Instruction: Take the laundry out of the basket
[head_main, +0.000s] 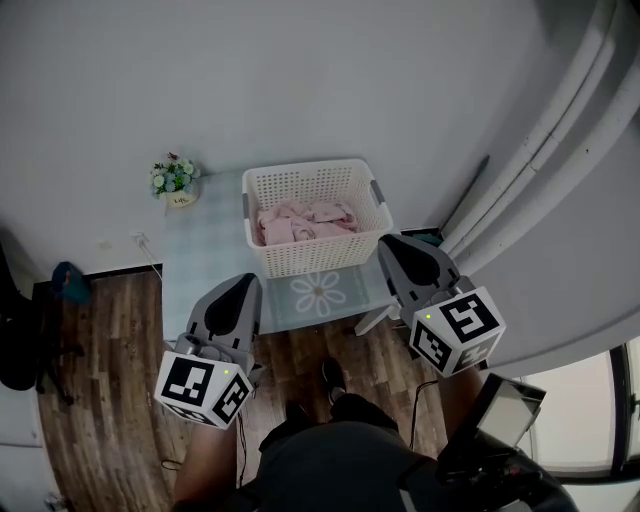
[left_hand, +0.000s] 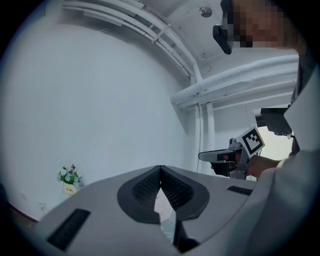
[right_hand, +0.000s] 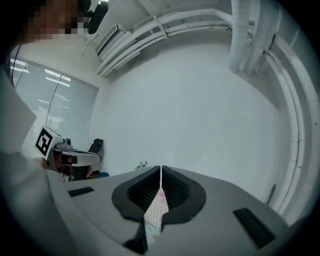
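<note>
A white slatted laundry basket stands on a small table covered with a pale checked cloth. Pink laundry lies crumpled inside it. My left gripper hangs over the table's near left edge, short of the basket, its jaws shut and empty. Just off the basket's near right corner, my right gripper has its jaws shut with nothing in them. In the right gripper view the fingertips meet, and the basket and pink laundry show through the gap below. The left gripper view shows the same closed tips.
A small pot of flowers sits at the table's far left corner. Dark wooden floor lies below, with a black chair and a teal object at the left. White pipes run along the wall at right. The person's feet stand beside the table.
</note>
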